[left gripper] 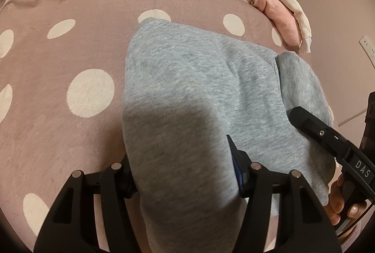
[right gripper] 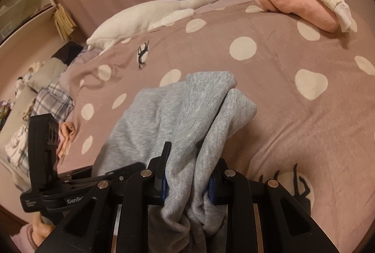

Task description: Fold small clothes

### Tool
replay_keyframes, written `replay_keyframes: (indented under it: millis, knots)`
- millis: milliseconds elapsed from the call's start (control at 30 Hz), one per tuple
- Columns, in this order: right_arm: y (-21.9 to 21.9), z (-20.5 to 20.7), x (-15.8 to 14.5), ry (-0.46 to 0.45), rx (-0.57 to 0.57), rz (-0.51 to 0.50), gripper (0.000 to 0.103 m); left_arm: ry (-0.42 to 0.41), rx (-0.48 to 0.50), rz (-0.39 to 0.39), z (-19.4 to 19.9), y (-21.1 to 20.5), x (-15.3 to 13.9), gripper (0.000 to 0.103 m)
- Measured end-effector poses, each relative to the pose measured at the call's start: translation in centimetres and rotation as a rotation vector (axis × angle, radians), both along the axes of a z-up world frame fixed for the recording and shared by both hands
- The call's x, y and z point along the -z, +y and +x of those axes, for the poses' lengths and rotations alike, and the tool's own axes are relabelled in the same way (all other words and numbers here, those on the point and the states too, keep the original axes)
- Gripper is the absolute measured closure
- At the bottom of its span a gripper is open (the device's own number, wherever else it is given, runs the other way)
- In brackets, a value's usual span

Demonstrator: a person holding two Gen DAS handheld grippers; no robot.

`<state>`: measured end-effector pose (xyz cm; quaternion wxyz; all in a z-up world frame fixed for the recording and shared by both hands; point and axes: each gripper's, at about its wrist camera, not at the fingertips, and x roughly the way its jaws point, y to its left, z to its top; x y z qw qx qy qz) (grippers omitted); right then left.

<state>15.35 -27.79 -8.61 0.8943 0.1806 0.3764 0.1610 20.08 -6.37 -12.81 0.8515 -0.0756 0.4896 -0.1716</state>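
Polka-dot bedspread (left gripper: pixel 58 65) underneath; both hand-held grippers, left (left gripper: pixel 185 173) and right (right gripper: pixel 187 182), clamp the grey garment (left gripper: pixel 199 79). Bunched fabric toward twelve o'clock may fold crooked.

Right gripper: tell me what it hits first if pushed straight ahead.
The right gripper is shut on the grey garment, which fills its path. Beyond that fabric, likely the polka-dot bedspread; depth is unclear.
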Motion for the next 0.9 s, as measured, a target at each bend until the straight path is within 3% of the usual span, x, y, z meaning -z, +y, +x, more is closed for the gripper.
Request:
replay_keyframes:
  millis: [533,733,900]
  knots:
    - [0.6,-2.5,0.0,0.005,-0.033,0.012,0.076,0.01,0.004,0.017,-1.1,0.7,-0.6,0.042]
    - [0.6,-2.3,1.3,0.047,-0.03,-0.001,0.076,0.042,0.003,0.041,-1.0,0.5,0.7,0.04]
    - [-0.5,-1.7,3.0,0.123,0.017,0.037,0.076,0.062,-0.001,0.048,-1.0,0.7,1.2,0.032]
